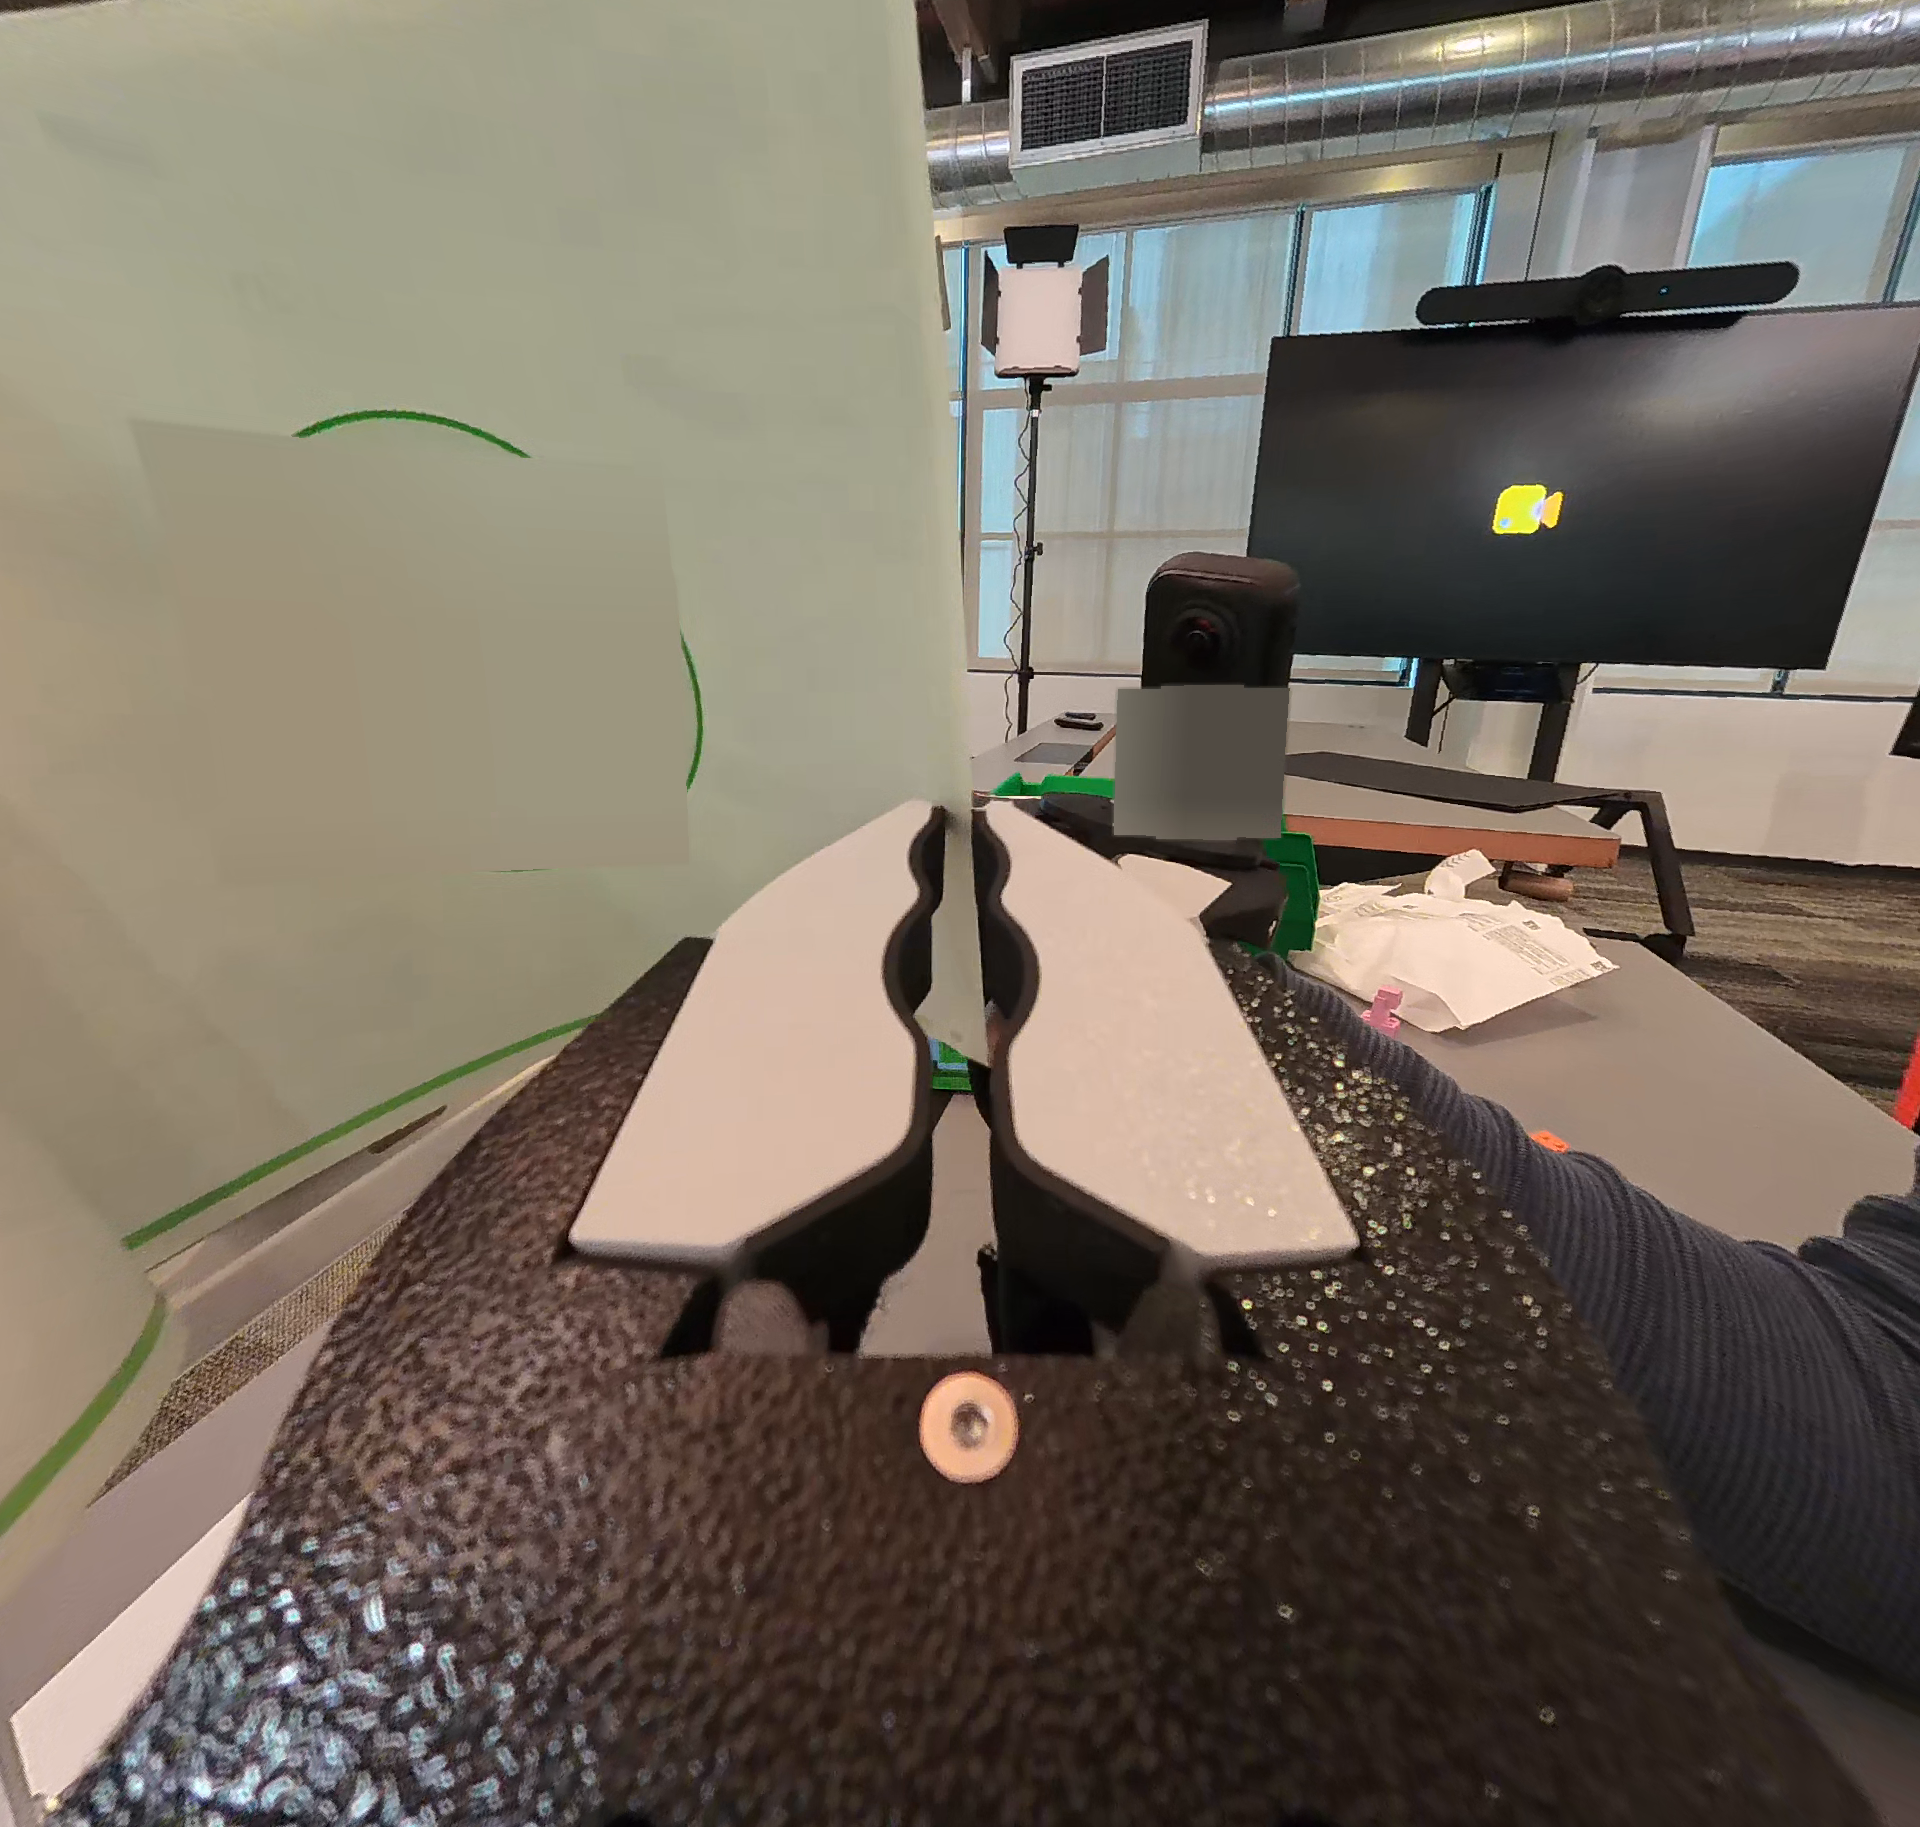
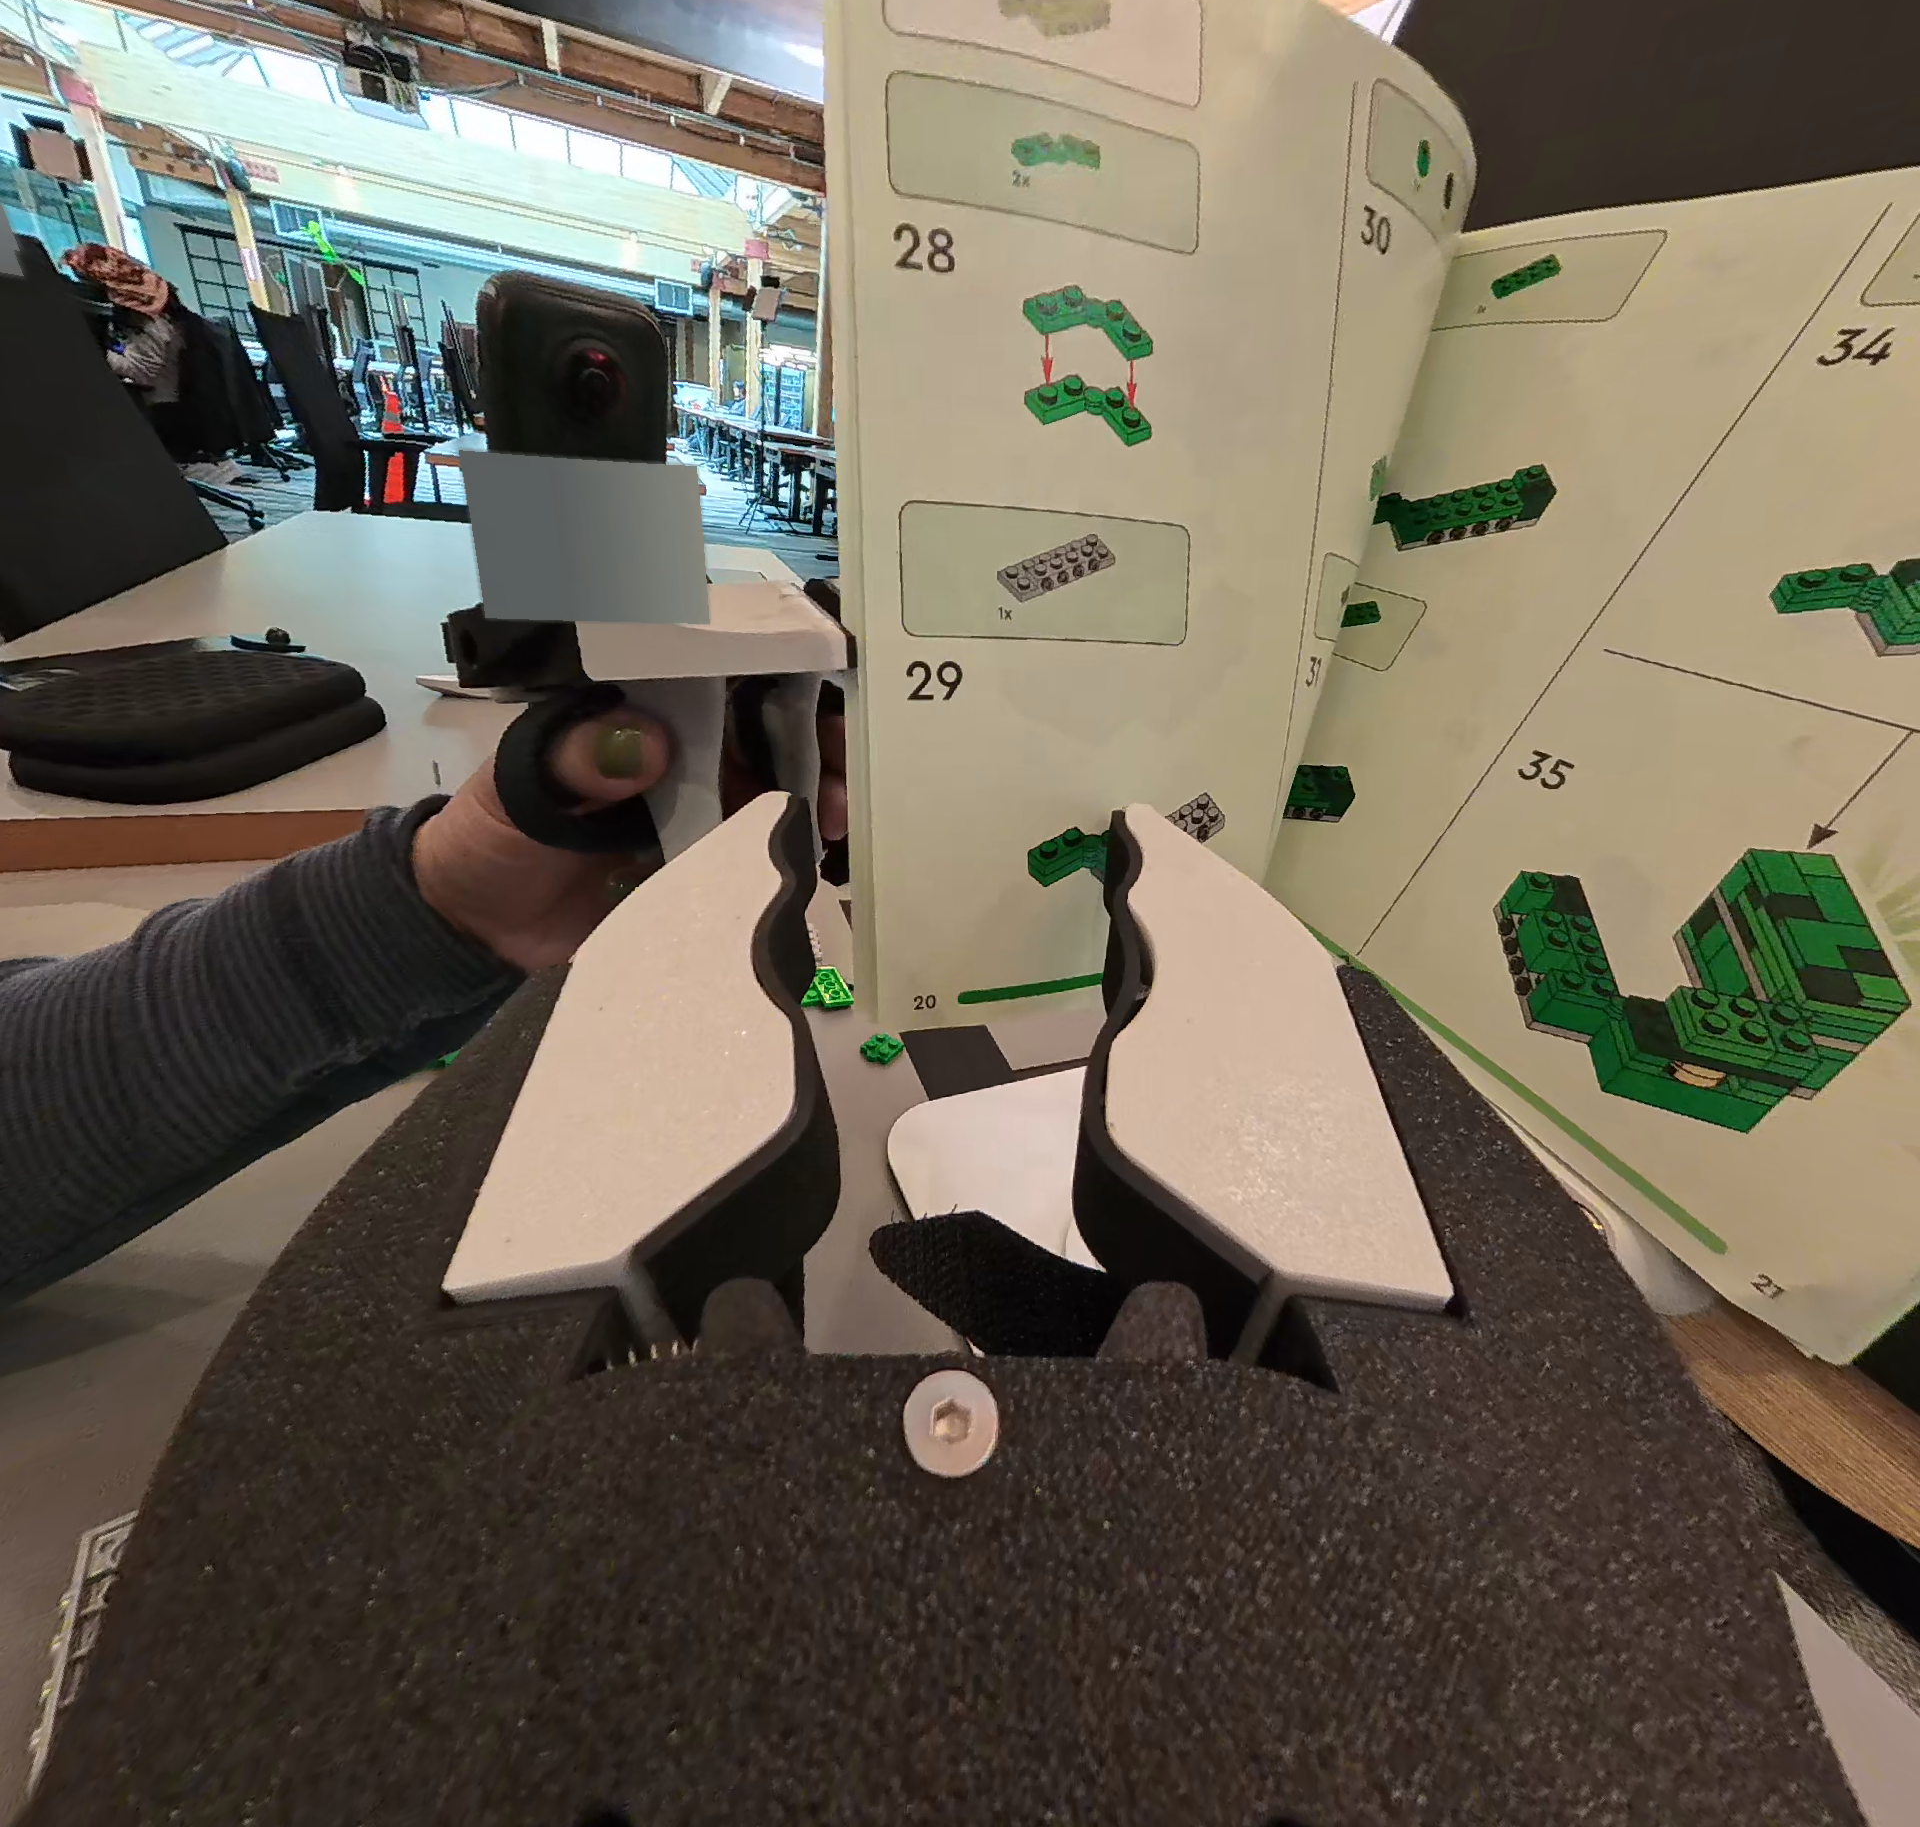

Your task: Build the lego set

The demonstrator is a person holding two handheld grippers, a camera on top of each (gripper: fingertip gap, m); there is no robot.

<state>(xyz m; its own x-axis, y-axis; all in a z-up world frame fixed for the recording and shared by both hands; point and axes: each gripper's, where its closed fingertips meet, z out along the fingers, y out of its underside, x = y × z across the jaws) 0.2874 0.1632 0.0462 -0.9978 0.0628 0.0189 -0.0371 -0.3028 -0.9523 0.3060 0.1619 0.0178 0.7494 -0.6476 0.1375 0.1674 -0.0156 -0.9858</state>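
In the left wrist view, the left gripper [image 1: 961, 842], with pale grey finger plates edged in black, has its jaws pressed nearly together on the edge of a pale green paper page [image 1: 468, 323] of the instruction booklet, which rises upright and fills the upper left of the frame. At centre right of that frame sits the right gripper [image 1: 1236, 873], topped by a black camera, with a crumpled white paper bag [image 1: 1444, 956] and a small pink brick [image 1: 1386, 1006] on the grey table [image 1: 1621, 1060] beside it. In the right wrist view, the right gripper [image 2: 956, 842] stands wide open and holds nothing; its fingers frame the lower edge of the held page [image 2: 1049, 530], while the rest of the open booklet [image 2: 1662, 738] lies spread across the right side of the frame. Two small green lego plates [image 2: 828, 988] [image 2: 882, 1048] lie on the table between the fingers, near the page's bottom corner. At centre left, a person's hand [image 2: 520, 863] in a dark ribbed sleeve grips the left gripper's handle.
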